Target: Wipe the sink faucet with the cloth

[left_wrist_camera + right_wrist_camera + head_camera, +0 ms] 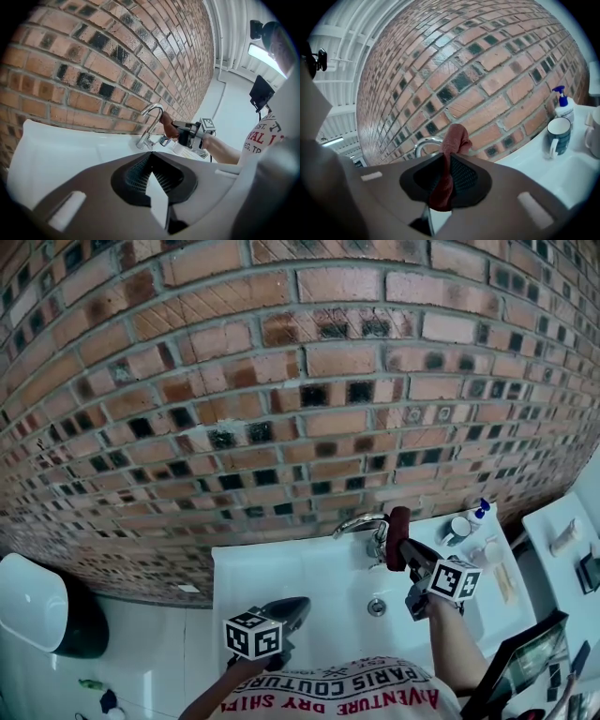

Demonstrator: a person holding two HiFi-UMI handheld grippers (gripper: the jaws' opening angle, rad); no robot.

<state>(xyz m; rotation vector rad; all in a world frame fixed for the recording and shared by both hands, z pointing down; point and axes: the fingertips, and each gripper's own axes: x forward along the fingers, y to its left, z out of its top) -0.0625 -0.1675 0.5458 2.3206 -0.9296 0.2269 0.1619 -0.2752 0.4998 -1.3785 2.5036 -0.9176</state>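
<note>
Pinching a reddish-brown cloth [453, 139] between its jaws, the right tool [445, 158] reaches toward the chrome faucet [423, 145] at the back of the white sink [281, 568]. A bunched end of the cloth sticks up past the jaw tips, while the rest hangs down between them. From the head view the cloth sits just beside the faucet's curved spout, on its right side. The left gripper view shows it against the spout's downturned end, though actual contact cannot be confirmed.

The left tool [298, 606] hangs low over the sink's near left edge, well apart from the faucet. Its jaws are pressed together with nothing between them.

A brick wall [281, 381] rises directly behind the sink. On the counter to the faucet's right stand a dark mug [559, 134] and a pump bottle with a blue top [563, 106], the bottle closer to the wall.
</note>
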